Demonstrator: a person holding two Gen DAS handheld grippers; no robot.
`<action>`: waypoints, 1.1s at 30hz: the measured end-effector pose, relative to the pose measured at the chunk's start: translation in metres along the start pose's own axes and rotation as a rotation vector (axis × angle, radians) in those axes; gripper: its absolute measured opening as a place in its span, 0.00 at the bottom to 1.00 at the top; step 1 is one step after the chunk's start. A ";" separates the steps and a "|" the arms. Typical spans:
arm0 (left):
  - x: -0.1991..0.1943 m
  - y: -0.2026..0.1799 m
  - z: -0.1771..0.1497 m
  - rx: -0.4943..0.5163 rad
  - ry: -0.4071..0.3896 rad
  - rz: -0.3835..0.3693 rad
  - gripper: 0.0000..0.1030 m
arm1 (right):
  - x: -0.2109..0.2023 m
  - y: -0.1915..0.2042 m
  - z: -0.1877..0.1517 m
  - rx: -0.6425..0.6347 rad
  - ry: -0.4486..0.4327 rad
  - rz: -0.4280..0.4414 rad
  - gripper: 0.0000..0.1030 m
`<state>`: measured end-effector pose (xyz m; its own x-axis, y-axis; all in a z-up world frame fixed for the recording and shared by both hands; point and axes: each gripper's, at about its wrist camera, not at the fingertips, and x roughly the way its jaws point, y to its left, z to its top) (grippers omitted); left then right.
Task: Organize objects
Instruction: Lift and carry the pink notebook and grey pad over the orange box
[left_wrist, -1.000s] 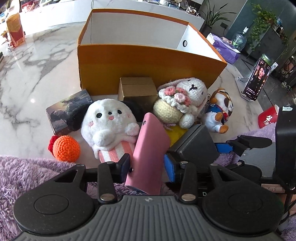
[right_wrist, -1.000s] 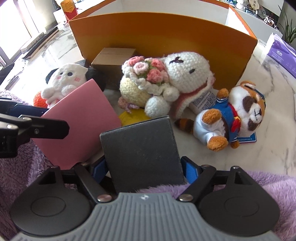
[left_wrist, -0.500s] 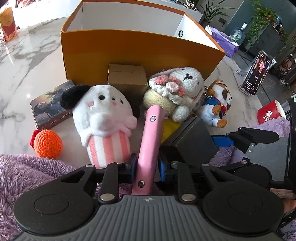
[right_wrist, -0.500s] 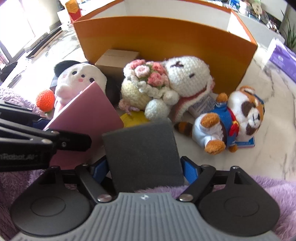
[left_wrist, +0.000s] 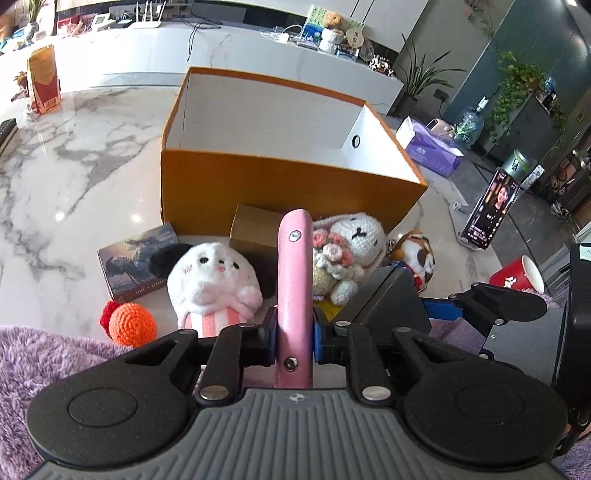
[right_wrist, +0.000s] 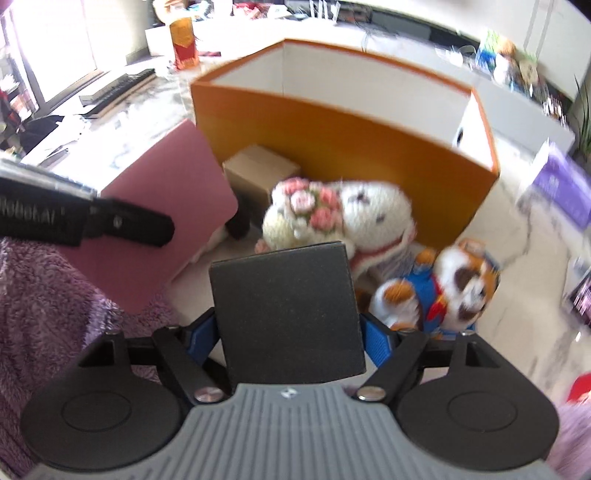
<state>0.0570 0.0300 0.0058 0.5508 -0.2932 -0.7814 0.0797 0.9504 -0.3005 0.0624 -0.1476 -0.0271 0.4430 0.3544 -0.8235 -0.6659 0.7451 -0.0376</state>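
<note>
Left claw (left_wrist: 294, 334) clamps a pink case (left_wrist: 293, 295) edge-on; right claw (right_wrist: 288, 334) grips a black box (right_wrist: 286, 314). Beyond both, plush toys (left_wrist: 212, 284) crowd the bench (left_wrist: 74, 177) before the open orange box (left_wrist: 288, 184)

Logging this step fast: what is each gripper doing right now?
Left gripper: closed on the pink case.
Right gripper: closed on the black box.
</note>
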 end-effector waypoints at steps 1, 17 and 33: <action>-0.005 0.000 0.005 0.003 -0.014 -0.004 0.20 | -0.006 0.000 0.003 -0.022 -0.015 -0.008 0.78; -0.013 0.006 0.103 0.031 -0.183 -0.012 0.20 | -0.044 -0.027 0.109 -0.227 -0.301 -0.177 0.78; 0.102 0.050 0.147 -0.086 -0.008 0.053 0.20 | 0.075 -0.068 0.185 -0.173 -0.076 -0.166 0.78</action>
<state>0.2392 0.0630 -0.0085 0.5589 -0.2412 -0.7934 -0.0216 0.9522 -0.3047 0.2522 -0.0674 0.0182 0.5944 0.2819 -0.7532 -0.6705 0.6909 -0.2705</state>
